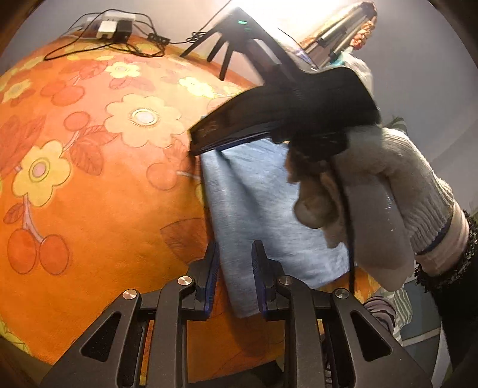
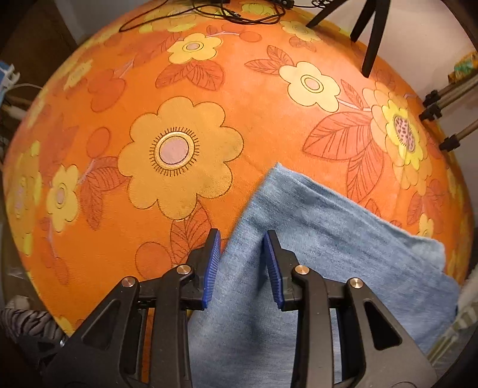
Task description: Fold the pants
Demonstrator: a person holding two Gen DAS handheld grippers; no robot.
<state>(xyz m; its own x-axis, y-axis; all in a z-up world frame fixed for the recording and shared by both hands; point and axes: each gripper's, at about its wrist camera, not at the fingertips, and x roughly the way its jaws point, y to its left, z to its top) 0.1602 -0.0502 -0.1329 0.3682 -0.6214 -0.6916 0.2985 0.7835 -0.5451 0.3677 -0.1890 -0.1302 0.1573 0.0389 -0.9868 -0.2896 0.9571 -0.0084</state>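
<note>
Folding pants – late stage, both grippers slack over the cloth

Left wrist view: pants (image 1: 263, 209) lie on the orange flowered cloth (image 1: 89, 179) as a compact blue rectangle, layers stacked, left edge fairly straight. Looks already folded down at least once; judged near done. Left gripper (image 1: 234, 268) sits over the near corner, jaws parted, cloth between them; pads not seen pressing on it, so not gripping. Right gripper (image 1: 236, 134) reaches in from the right, tips at the far left edge of the pants, held by a gloved hand (image 1: 397, 191). Whether its jaws are open cannot be told from this side. Cables and a charger (image 1: 115, 28) lie at the far edge, well clear

Right wrist view: right gripper (image 2: 242, 268) points down at the pants (image 2: 328, 238). Jaws parted, a raised ridge of fabric between the blue pads (image 2: 212, 268), gap visible each side – no grip. Far corner of the pants sticks out toward the big flower

Left to do, as judged: perhaps a final fold or smoothing of that ridge; top edge is uneven
</note>
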